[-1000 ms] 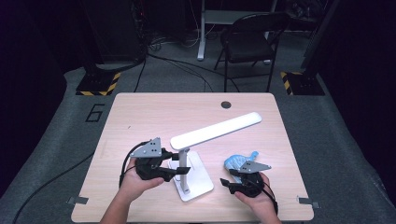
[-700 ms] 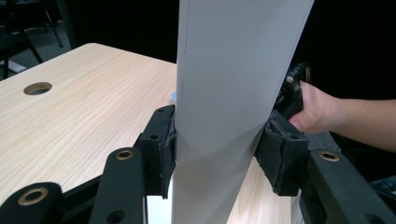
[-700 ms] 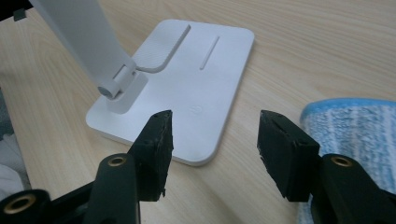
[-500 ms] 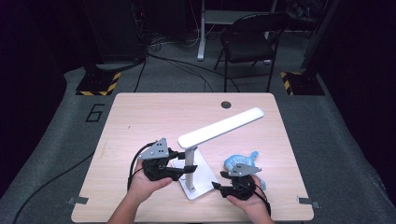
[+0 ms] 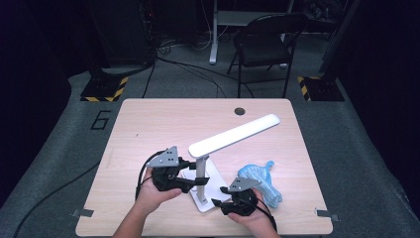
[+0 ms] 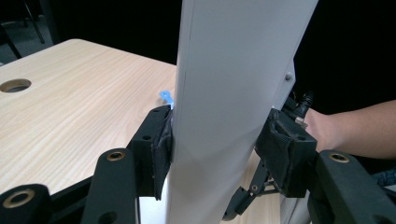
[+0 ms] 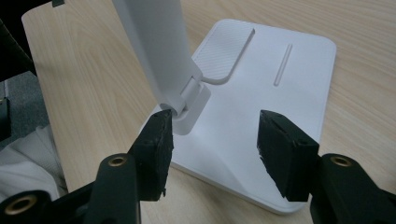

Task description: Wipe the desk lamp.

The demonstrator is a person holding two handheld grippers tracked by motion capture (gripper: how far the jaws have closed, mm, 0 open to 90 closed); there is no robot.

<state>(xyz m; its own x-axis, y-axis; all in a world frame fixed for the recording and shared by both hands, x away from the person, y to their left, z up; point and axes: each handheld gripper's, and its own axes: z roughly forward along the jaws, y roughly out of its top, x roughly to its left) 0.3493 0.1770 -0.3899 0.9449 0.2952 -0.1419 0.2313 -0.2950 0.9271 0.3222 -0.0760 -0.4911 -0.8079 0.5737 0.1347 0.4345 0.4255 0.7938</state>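
Left tool (image 6: 219,154) is clamped on the white lamp's (image 5: 200,171) upright post between its pads, right tool (image 7: 212,149) stands wide and empty just short of the lamp base (image 7: 280,107) on the desk (image 5: 148,129), so the base grab looks left to do.

Table (image 5: 148,124) evenly lit from above; room behind it dark; both gripper views soft and slightly blurred.
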